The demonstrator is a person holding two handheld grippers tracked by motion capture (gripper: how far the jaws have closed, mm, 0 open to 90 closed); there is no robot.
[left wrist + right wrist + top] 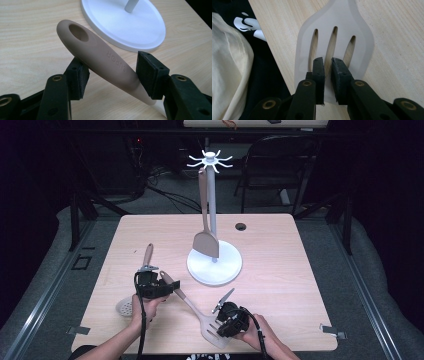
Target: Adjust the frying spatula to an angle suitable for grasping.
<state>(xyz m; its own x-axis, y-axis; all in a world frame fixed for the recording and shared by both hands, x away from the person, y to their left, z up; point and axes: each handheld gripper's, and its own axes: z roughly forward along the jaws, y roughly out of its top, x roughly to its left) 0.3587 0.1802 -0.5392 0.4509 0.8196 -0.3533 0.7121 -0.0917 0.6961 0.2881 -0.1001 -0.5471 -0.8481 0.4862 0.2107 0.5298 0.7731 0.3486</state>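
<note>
Spatula [196, 310] lies diagonally on the desk [280, 255], spanning both my grippers: slotted blade at my right gripper [327, 62], handle end at my left gripper [112, 67]. Right jaws are pinched on the blade's near edge, middle slot just ahead of the tips. Left jaws are spread, straddling the handle; the left pad touches it, the right pad sits just clear. Handle axis runs up-left between the left jaws, hanging hole beyond the tips. White stand base [125, 22] is ahead of the left jaws, a second spatula [205, 227] hanging on it. Judgement: left closes next, since the hole end is on its side.
</note>
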